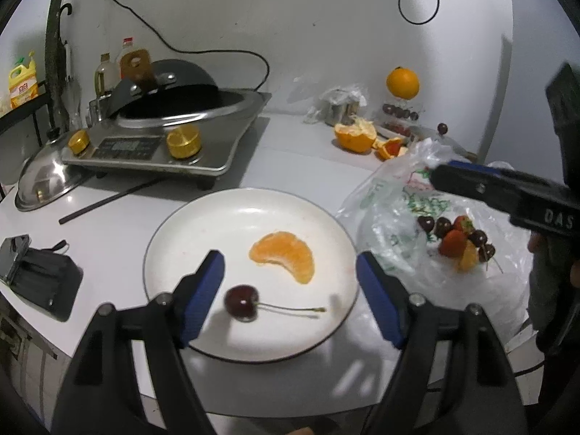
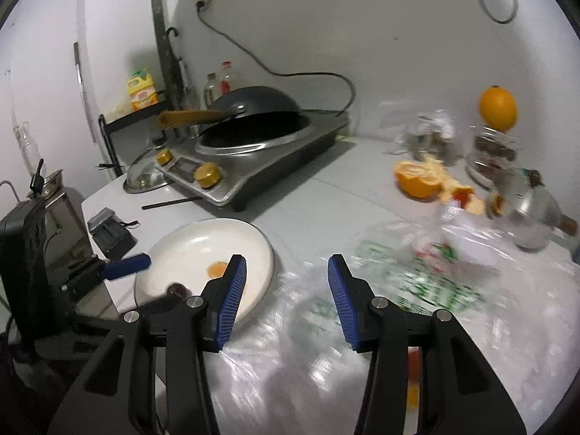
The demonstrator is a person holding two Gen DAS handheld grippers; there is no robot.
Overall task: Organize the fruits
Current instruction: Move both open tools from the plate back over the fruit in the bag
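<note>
Plainly, the fruit here is small, light and soft, so it wants a gentle pinch rather than a squeeze. On the plate [image 1: 188,239] lie one cherry [image 1: 241,302] and one orange segment [image 1: 284,255], near each other but apart. I judge the cherry firm-skinned, smooth and apt to roll or slip from flat pads, so it is best taken across its round body, not by the thin stem trailing off to one side. The segment looks moist, floppy and easily burst; gripping it across its thick middle should crush it least. The left gripper [image 1: 290,290] hovers over the plate with its jaws spread wide and nothing between the pads, the cherry just beside its left finger. To the plate's right, on a crinkled plastic bag [image 1: 398,195], sits the heap yet to be sorted: about five cherries [image 1: 443,226], two strawberries [image 1: 453,243] and what seems one more orange piece, though they overlap and the count is unsure. The strawberries should bruise most readily and are safest held at the shoulders. The right gripper [image 2: 287,299] hangs over the bag, jaws partly spread and empty. Farther back stand one whole orange [image 1: 402,82] and a half-peeled orange [image 1: 354,137].
</note>
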